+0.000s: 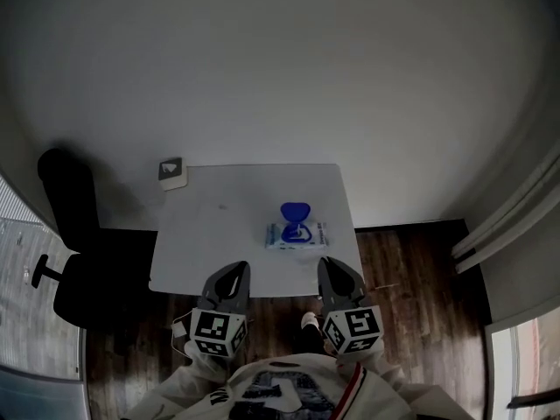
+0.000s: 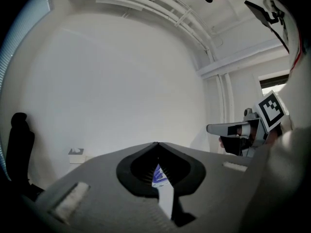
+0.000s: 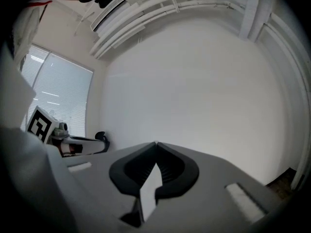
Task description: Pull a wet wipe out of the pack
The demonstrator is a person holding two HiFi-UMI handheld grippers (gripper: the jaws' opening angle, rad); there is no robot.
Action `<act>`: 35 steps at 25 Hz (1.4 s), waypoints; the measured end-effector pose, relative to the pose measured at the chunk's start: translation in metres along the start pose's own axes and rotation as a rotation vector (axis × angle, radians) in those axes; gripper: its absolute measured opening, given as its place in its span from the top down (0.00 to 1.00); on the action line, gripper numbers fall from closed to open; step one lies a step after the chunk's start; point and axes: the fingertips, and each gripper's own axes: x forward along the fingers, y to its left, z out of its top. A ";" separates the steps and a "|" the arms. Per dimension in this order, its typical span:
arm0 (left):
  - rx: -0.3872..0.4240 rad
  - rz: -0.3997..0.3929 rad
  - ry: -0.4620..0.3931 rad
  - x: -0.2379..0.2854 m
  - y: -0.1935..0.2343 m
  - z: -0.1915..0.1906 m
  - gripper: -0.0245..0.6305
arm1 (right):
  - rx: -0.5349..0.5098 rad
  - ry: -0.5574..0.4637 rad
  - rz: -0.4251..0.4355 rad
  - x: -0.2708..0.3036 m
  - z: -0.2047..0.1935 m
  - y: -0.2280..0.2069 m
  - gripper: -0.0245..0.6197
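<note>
The pack (image 1: 296,234) lies flat on the right front part of the white worktop (image 1: 219,226). Its blue lid (image 1: 295,212) is flipped up and stands behind the opening. We cannot tell whether a wipe pokes out of that opening, as it is too small to read from here. Both tools hang at the near worktop edge, short of the pack. The left tool (image 1: 237,269) has its jaws pressed together on nothing, and the right tool (image 1: 326,264) is likewise pressed together and empty. We judge this to be the approach, with none of the pull done yet. To do it well, we would set one tool flat on the end of the pack away from the opening to pin it, since a light, soft pack will likely lift with the wipe. The other tool should spread its jaws before it arrives and come down into the opening clear of the upright lid. It should pinch only the top wipe and draw it up slowly so the next sheet does not trail out. A small box (image 1: 172,173) sits at the far left corner, well apart, and we cannot make out what it holds.
</note>
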 end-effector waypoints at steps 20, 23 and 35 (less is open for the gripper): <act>-0.002 -0.040 0.019 -0.044 -0.057 -0.008 0.96 | 0.000 0.004 -0.038 -0.072 0.002 0.006 0.95; -0.002 -0.035 0.019 -0.041 -0.066 -0.006 0.96 | -0.005 0.015 -0.021 -0.075 0.001 0.002 0.95; 0.000 -0.014 0.034 -0.039 -0.094 -0.010 0.96 | 0.012 0.033 0.005 -0.097 -0.006 -0.014 0.95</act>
